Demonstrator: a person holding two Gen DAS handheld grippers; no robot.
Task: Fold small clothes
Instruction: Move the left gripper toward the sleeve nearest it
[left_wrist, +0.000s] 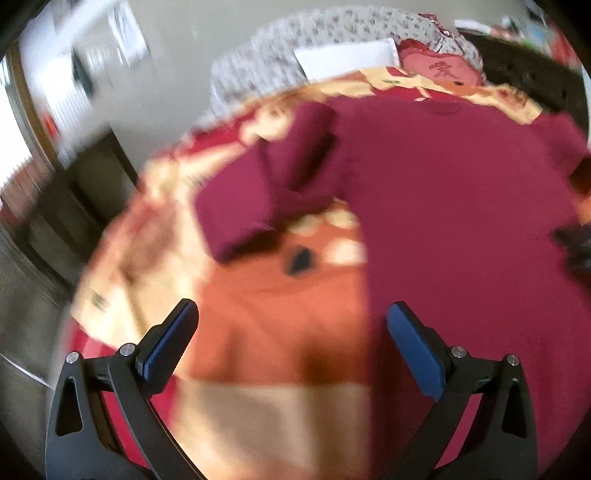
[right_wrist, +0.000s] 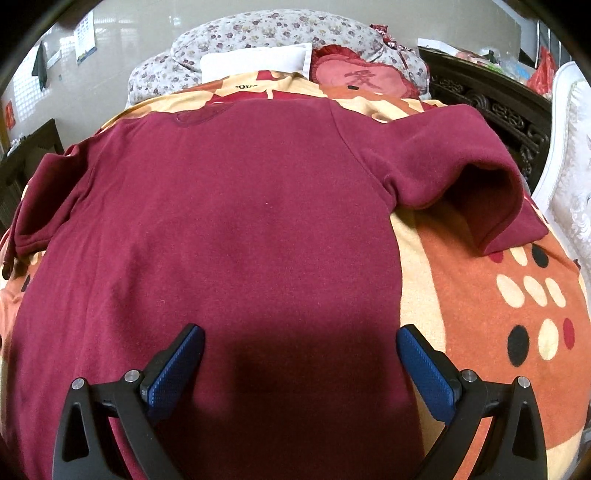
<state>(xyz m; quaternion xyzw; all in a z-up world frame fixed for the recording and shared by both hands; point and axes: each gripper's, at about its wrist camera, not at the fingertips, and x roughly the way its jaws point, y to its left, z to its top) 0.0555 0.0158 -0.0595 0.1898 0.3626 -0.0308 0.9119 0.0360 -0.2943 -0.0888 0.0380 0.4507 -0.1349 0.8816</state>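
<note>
- I'm hovering my right tool (right_wrist: 300, 363) wide open and empty over the maroon sweatshirt (right_wrist: 236, 206), lying flat on the bed's blanket (right_wrist: 498, 295).
- My left tool (left_wrist: 291, 332) is gaping too, holding nothing.
- It's looking soft, thick, floppy; I'm judging the sleeve cuff (right_wrist: 513, 221) the best pinch.

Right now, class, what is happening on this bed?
A person holds two grippers over a maroon sweatshirt spread flat on a patterned blanket. The left gripper and right gripper are both open, gripping nothing. The left sleeve lies bent, the right sleeve sticks out. Folding has not visibly begun.
</note>
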